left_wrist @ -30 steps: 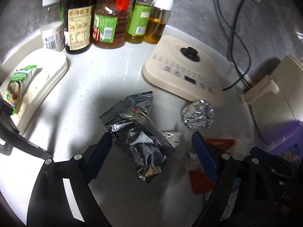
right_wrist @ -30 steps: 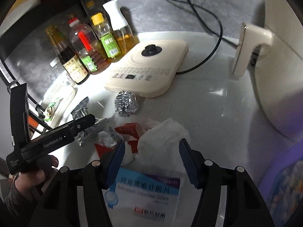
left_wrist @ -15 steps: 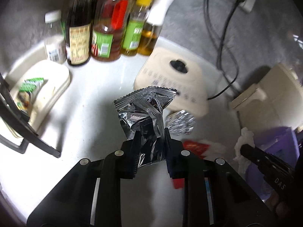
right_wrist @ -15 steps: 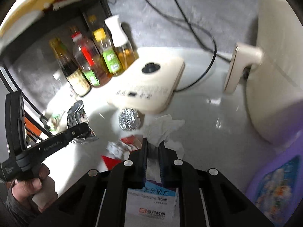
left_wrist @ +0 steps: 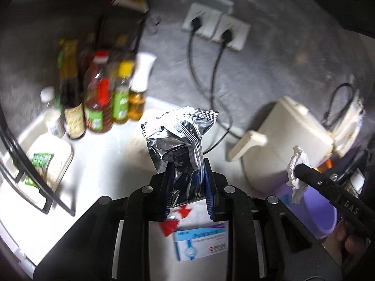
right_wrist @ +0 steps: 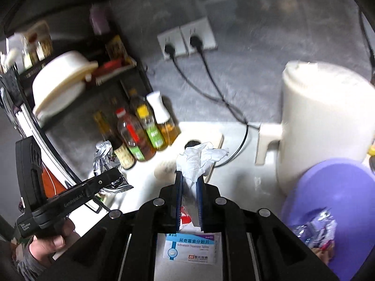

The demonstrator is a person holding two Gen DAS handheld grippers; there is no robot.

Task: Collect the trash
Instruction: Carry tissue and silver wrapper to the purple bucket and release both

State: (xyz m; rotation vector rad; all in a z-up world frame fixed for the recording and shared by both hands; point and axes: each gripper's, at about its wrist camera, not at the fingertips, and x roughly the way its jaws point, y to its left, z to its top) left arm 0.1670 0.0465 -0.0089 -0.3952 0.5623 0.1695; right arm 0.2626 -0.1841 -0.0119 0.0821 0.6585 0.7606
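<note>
both fisheye views are dim and bend hard toward black, vignetted corners. motion blur smears the row of glass condiment bottles (left_wrist: 103, 98), the grey wall and the white wall sockets (right_wrist: 187, 38). glare whitens the glossy white countertop (left_wrist: 103, 154), and the crinkled silver foil wrapper (left_wrist: 182, 140) glints sharply.

Both wrist views look forward and downward along their tongs at the tabletop (left_wrist: 100, 168), from close above; both show the bottles (right_wrist: 140, 138), sockets (left_wrist: 215, 30) and box (right_wrist: 189, 248).
</note>
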